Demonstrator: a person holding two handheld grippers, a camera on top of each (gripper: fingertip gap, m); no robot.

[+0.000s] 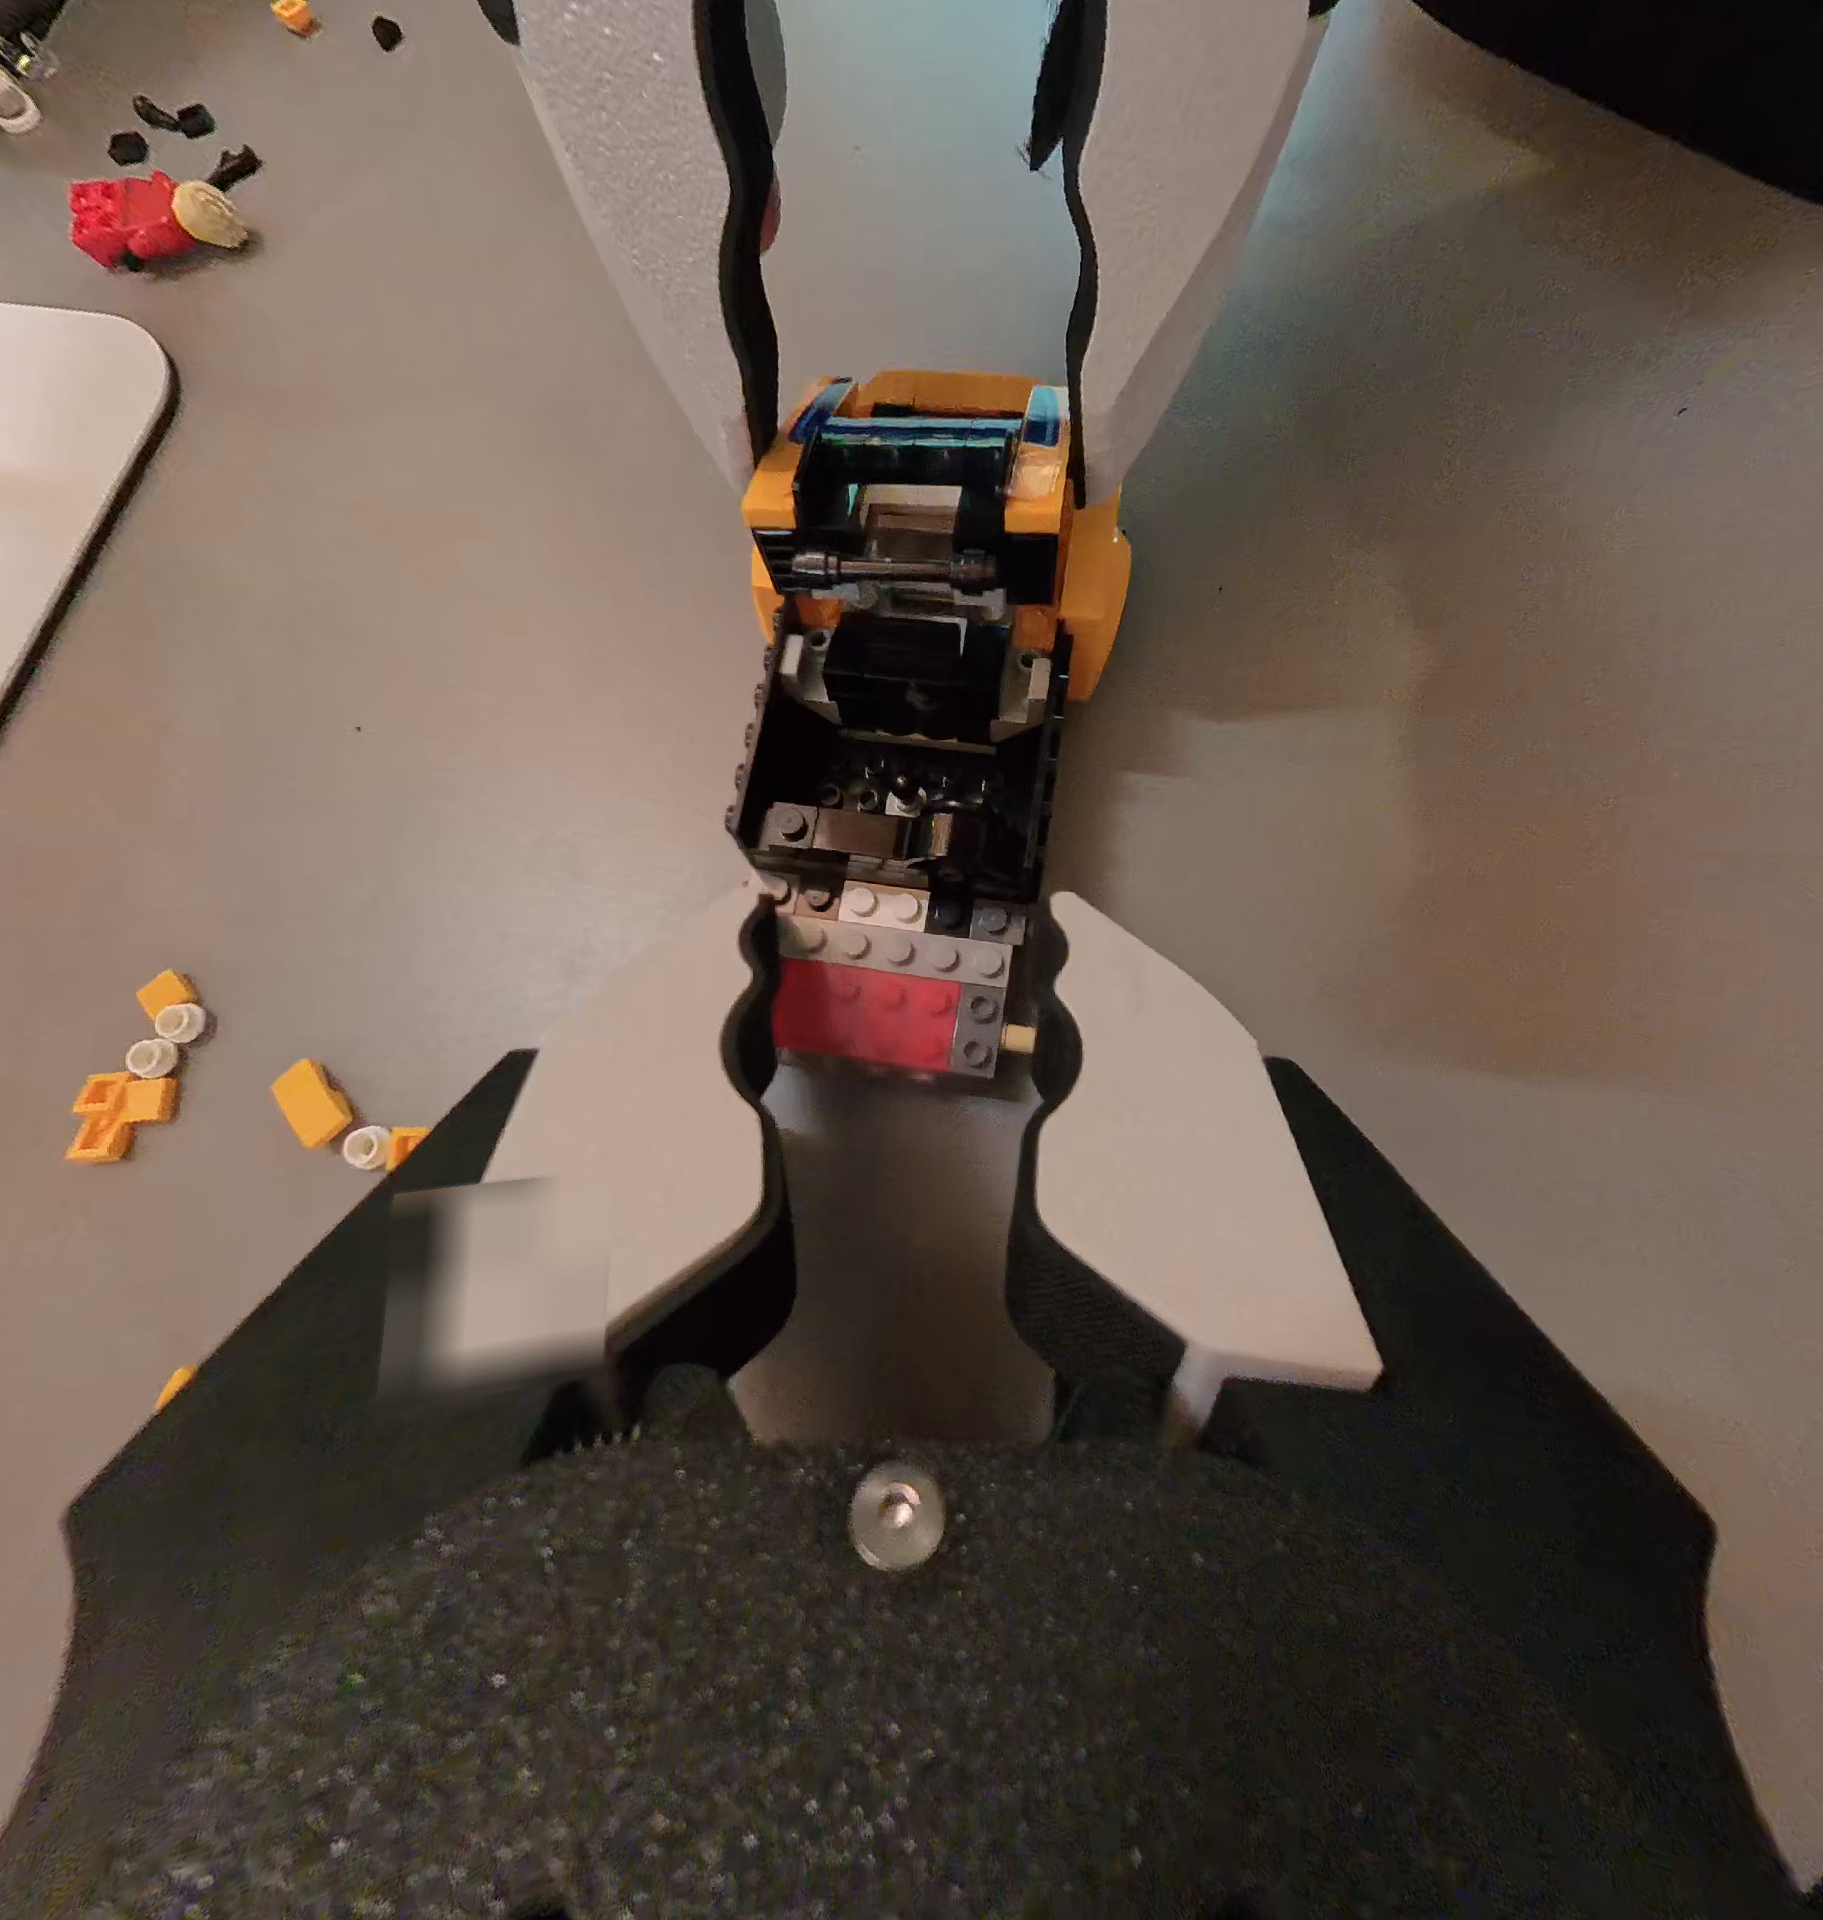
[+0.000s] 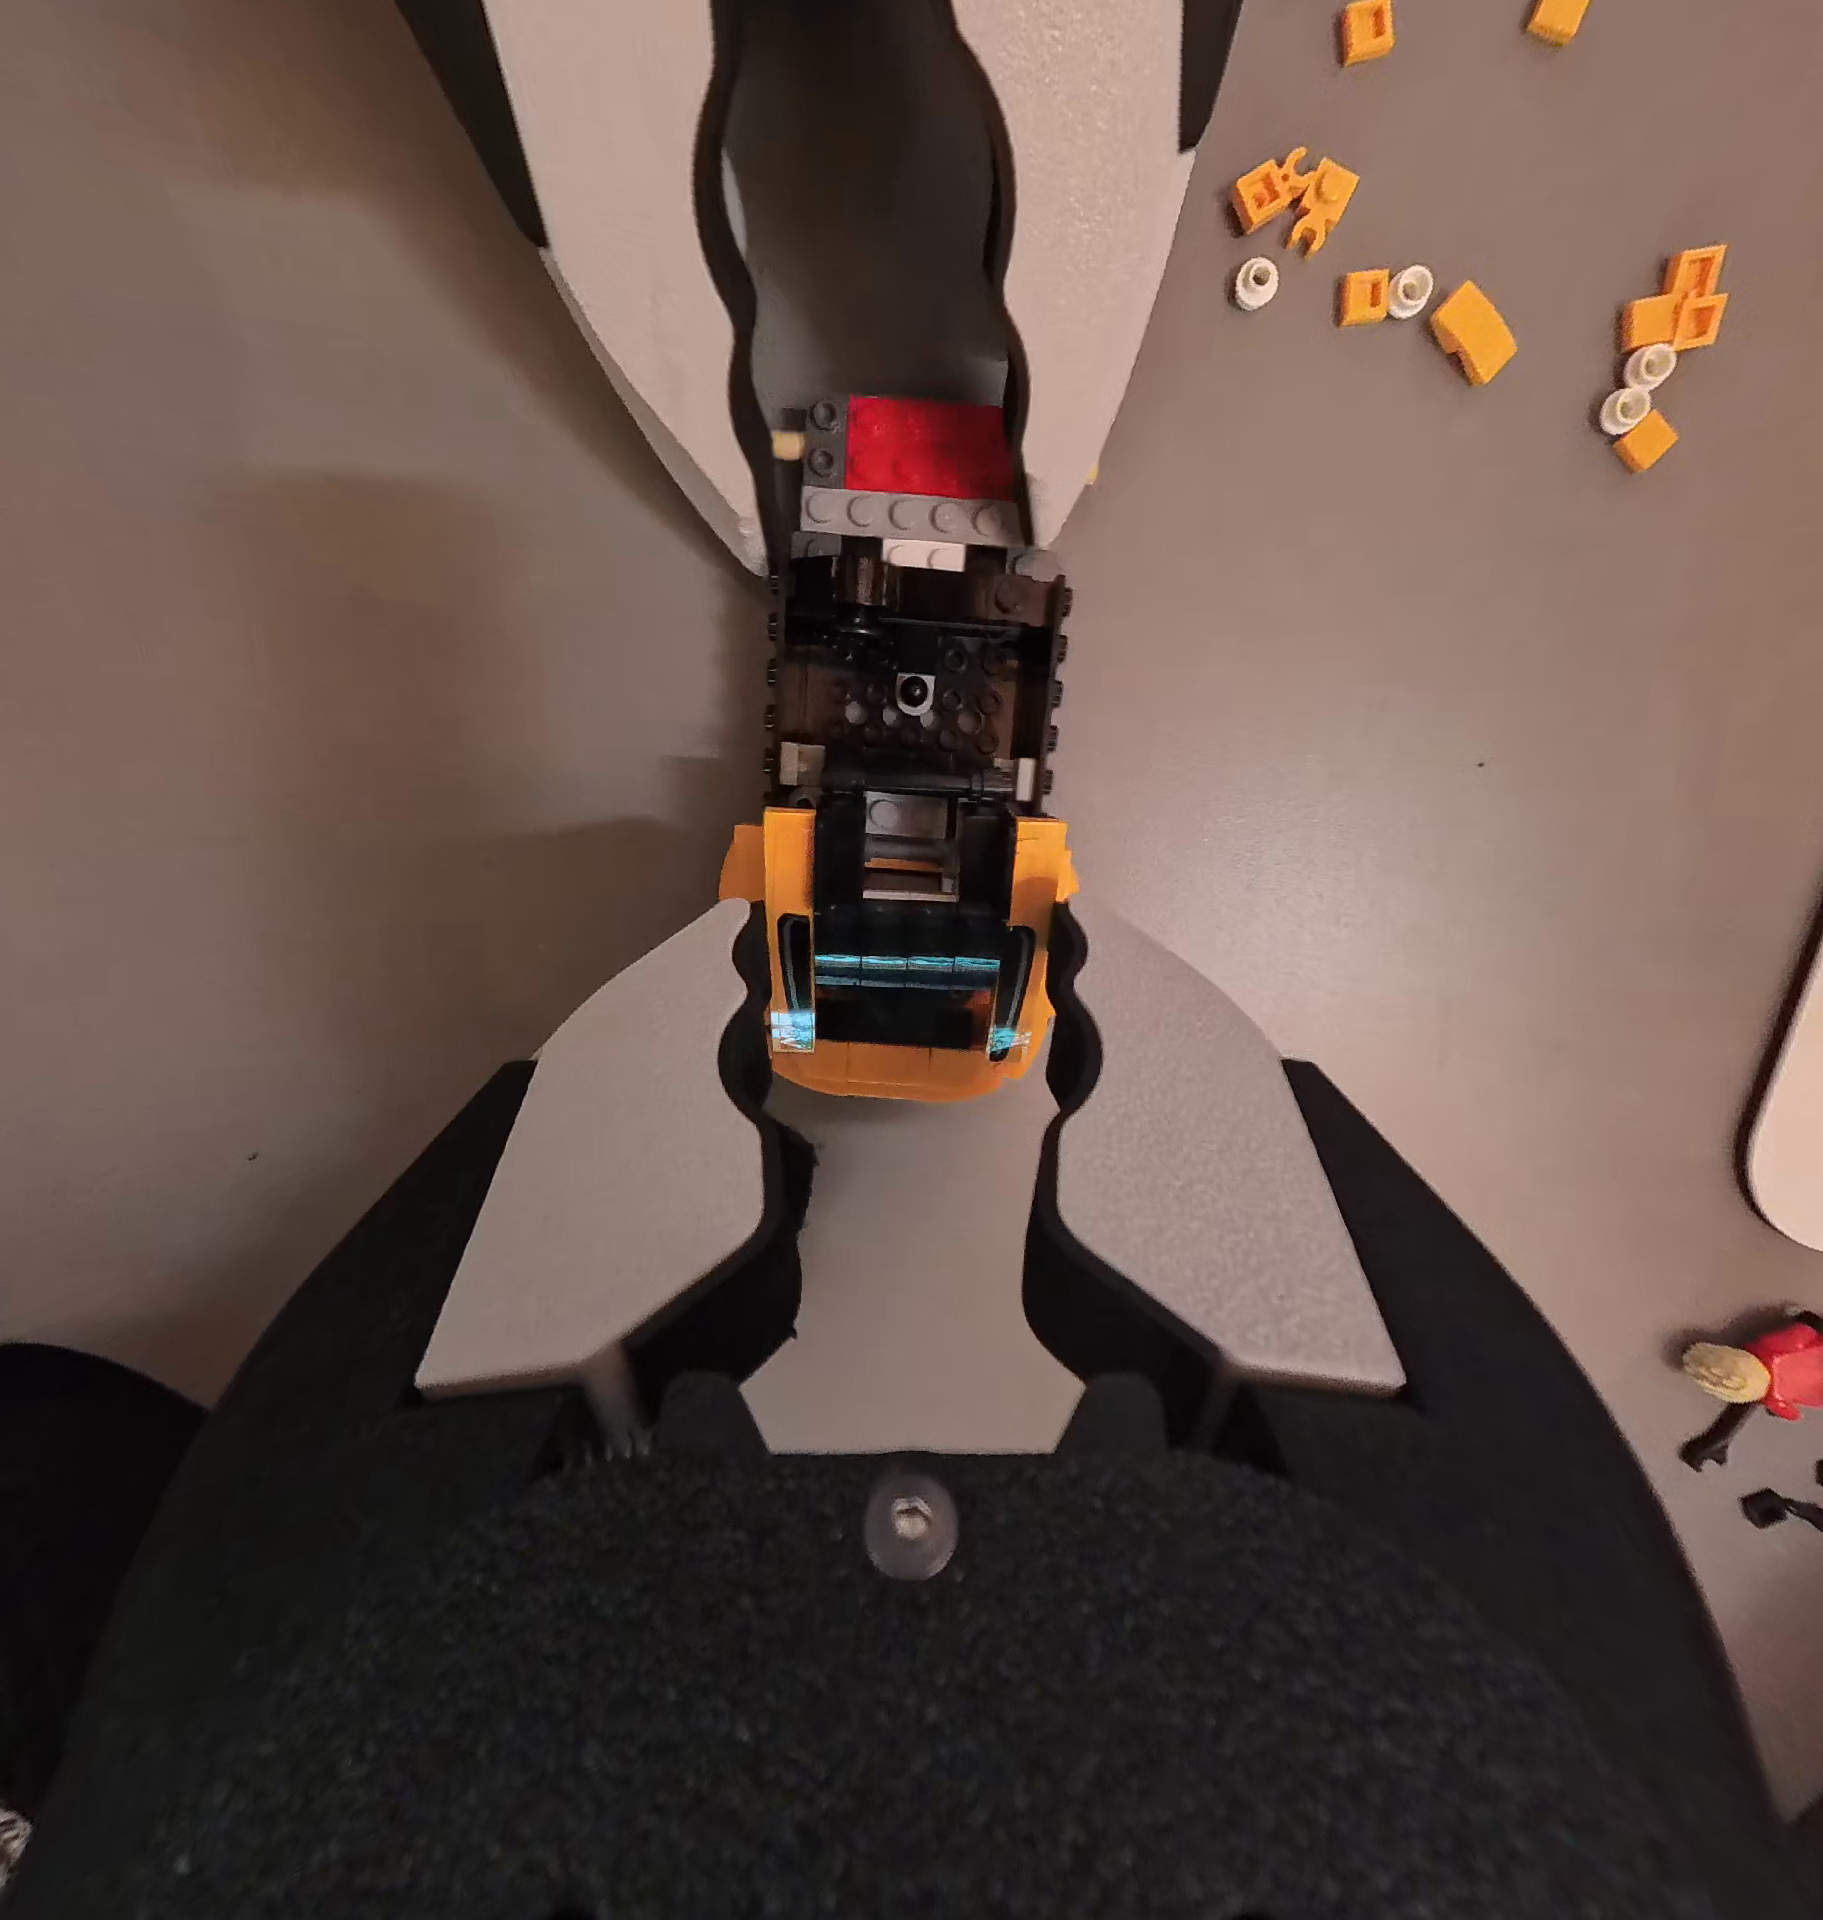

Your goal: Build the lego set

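Note:
A part-built lego car (image 1: 902, 717) stands on the grey table, with an orange and black front, an open black middle and a red and grey rear. My left gripper (image 1: 902, 997) is shut on the red and grey rear end. My right gripper (image 2: 907, 987) is shut on the orange front end, and the car (image 2: 912, 748) runs away from it toward the left gripper (image 2: 891, 468). In the left wrist view the right gripper (image 1: 917, 447) comes in from the top and clamps the orange end.
Loose orange pieces and white round studs (image 1: 174, 1081) lie left of the car, also at the upper right of the right wrist view (image 2: 1468, 312). A red minifigure part (image 1: 154, 220) and small black pieces (image 1: 174, 130) lie farther off. A white board (image 1: 34, 478) sits at the left edge. The tips of one gripper are about 7 cm away from the tips of the other.

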